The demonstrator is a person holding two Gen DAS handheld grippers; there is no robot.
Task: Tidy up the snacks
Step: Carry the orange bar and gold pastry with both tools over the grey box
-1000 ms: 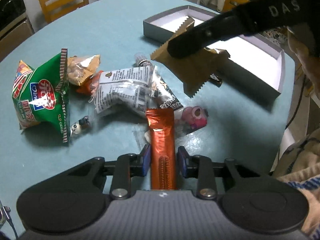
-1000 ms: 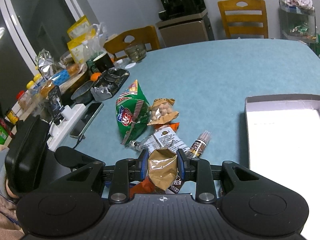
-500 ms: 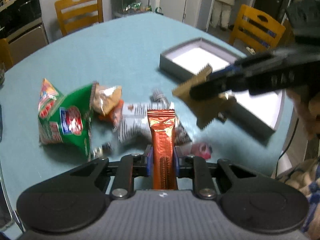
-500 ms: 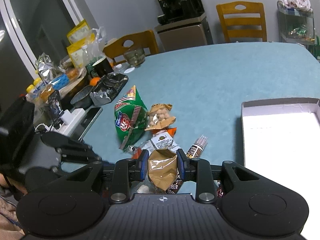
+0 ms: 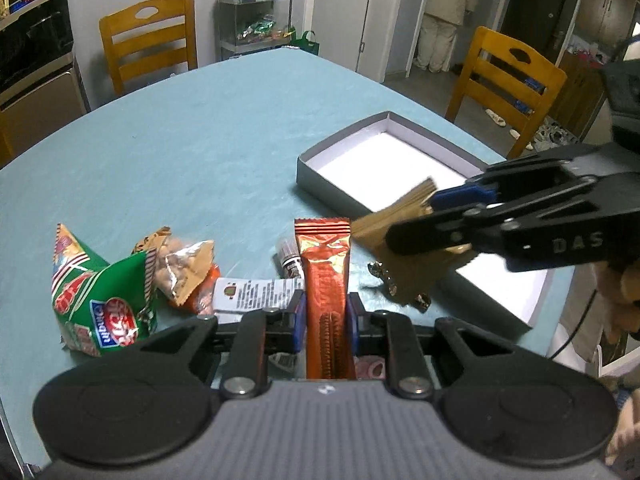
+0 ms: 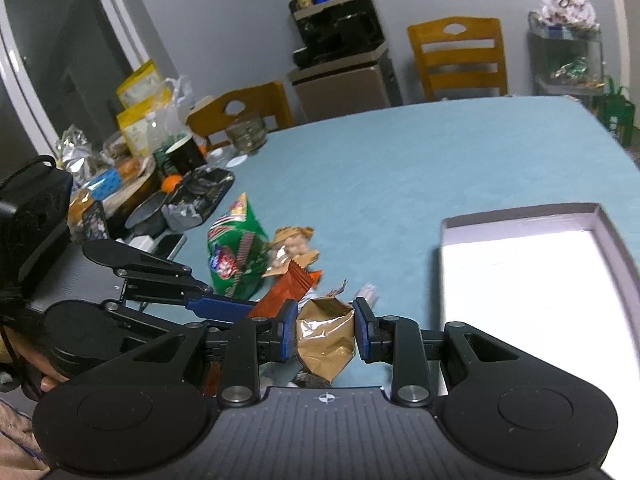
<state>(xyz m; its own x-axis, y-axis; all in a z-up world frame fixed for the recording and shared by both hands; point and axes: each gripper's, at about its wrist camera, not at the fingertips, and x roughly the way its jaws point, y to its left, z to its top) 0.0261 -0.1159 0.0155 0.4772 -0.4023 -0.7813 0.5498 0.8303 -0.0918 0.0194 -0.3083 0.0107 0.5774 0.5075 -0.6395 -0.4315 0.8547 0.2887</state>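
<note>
Holding one snack in each of my tongs, I have both loads lifted clear of the table (image 5: 224, 128). My left gripper (image 5: 323, 322) is clamped on the orange wafer bar (image 5: 325, 276), whose long axis runs straight out along the fingers, away from me. My right gripper (image 6: 325, 334) is pinched on the brown foil packet (image 6: 326, 340), which hangs crumpled between the blue pads (image 6: 289, 330). The grey box (image 5: 320, 166) lies ahead and to the right of my left tongs, and in the right wrist view it sits just to the right of the packet, so my right hand is the nearer one and I judge it should go in first. Its white floor looks bare, though the right gripper blocks the near end in the left view, so I cannot vouch for that corner. Left on the table are the green chip bag (image 5: 102, 300), the peanut packet (image 5: 182, 270), a white-labelled sachet (image 5: 256, 294) and a few small sweets, bunched together well left of the box.
</note>
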